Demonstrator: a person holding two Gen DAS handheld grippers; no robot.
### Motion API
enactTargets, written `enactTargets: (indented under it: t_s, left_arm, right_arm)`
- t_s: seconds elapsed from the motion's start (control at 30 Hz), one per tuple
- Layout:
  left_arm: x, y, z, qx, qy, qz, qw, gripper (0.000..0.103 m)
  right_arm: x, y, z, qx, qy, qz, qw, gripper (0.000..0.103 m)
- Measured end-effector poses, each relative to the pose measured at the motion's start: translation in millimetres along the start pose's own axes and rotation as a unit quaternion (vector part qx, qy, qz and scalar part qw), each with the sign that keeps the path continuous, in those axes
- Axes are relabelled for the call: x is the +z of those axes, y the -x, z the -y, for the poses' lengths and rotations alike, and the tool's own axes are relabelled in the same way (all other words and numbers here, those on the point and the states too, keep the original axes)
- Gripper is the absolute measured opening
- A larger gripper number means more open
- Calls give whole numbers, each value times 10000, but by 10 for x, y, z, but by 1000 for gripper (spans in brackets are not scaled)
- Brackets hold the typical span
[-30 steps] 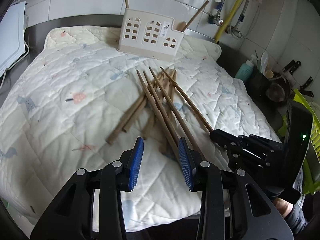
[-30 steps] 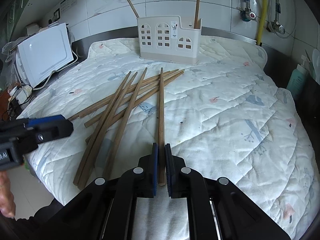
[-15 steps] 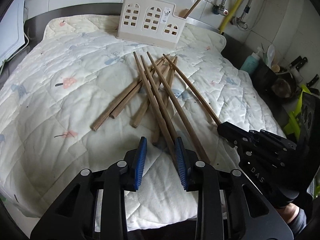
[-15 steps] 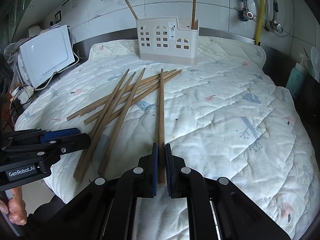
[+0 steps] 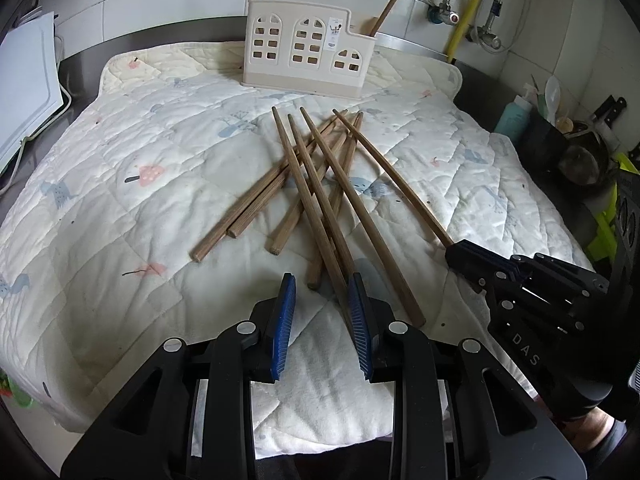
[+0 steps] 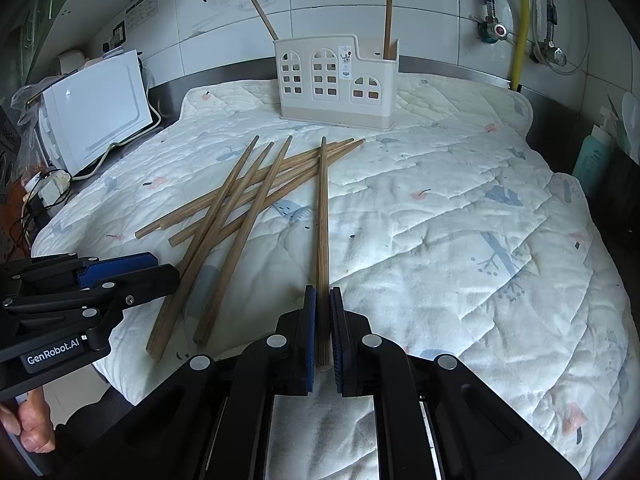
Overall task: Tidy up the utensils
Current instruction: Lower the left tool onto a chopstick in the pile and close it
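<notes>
Several wooden chopsticks [image 5: 308, 184] lie crossed on a quilted mat [image 5: 140, 160]. Behind them stands a cream house-shaped holder [image 5: 304, 56] with two chopsticks upright in it. My left gripper [image 5: 321, 280] hovers low over the near ends of the pile. Its blue pads stand apart, and one chopstick [image 5: 336, 248] runs along the inner face of the right pad without being pinched. My right gripper [image 6: 322, 292] is shut on the near end of a single chopstick [image 6: 322, 216], which points straight at the holder [image 6: 336, 84]. From the right wrist, the left gripper [image 6: 120, 276] shows at the pile's left.
A white appliance [image 6: 96, 104] with a cable sits left of the mat. A teal bottle [image 6: 592, 156], a dark pot and knives [image 5: 580, 156] crowd the right counter. Pipes [image 6: 520, 20] run down the tiled wall. A person's hand [image 6: 28, 428] holds the left gripper.
My left gripper's jaws have narrowed and it has edged in toward the near chopstick ends. The right gripper and its chopstick have stayed put.
</notes>
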State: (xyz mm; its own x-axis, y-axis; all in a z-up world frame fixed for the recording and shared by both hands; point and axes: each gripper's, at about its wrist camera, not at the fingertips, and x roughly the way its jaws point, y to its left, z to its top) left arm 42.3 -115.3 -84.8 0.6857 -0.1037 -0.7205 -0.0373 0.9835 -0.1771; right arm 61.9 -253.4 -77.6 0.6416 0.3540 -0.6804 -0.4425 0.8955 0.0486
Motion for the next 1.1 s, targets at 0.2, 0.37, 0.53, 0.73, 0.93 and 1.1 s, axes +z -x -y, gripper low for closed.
enactTargets:
  t_s: [0.2, 0.37, 0.53, 0.73, 0.93, 1.1]
  left_arm:
    - [-4, -22, 66, -40, -23, -30, 10000, 21]
    - [-23, 2, 36, 7, 6, -12, 10000, 21]
    - [-45, 35, 42, 143, 27, 40, 9999, 21]
    - [-67, -15, 66, 47, 107, -91, 9999, 21]
    - [-53, -25, 18, 14, 155, -140, 9998, 16]
    - [-25, 7, -140, -119, 344, -258, 9990, 15]
  right_arm:
    - [-4, 5, 9, 19, -22, 0, 10000, 7]
    - [0, 7, 2, 13, -6, 3, 10000, 7]
    - [1, 5, 2, 21, -13, 1, 10000, 7]
    - [1, 2, 4, 29, -18, 7, 10000, 7]
    - [-1, 4, 3, 17, -1, 2, 10000, 7]
    - [-3, -3, 6, 21, -27, 16, 10000, 7]
